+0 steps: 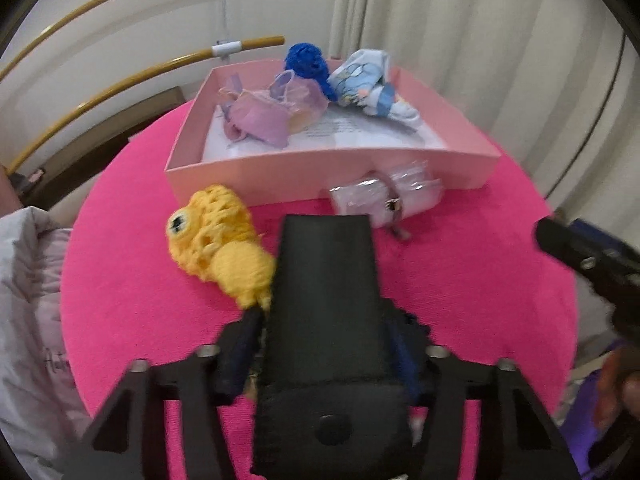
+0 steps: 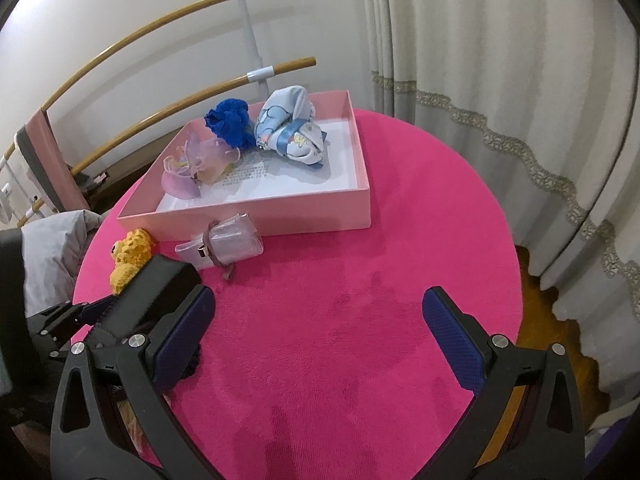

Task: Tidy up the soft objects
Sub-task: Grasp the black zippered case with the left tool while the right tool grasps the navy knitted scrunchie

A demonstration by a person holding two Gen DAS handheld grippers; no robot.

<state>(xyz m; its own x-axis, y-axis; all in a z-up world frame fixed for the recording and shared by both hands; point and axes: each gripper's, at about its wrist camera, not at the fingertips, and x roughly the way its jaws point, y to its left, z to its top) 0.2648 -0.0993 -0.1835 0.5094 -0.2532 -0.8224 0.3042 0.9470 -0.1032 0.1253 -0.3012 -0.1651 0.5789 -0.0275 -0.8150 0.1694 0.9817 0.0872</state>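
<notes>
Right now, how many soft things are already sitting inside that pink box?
3. A blue knitted piece sits at the back of the pink box, a light blue printed cloth bundle beside it, and a sheer lilac piece at the left. Something smaller could be hidden behind them.

- cream curtains (image 2: 500, 92) w/ scalloped lace trim, right side
- curved wooden rails (image 2: 168, 20) w/ white brackets, back wall
- grey padded garment (image 1: 28, 300), left edge
- wood floor (image 2: 536, 272) by curtain hem
</notes>
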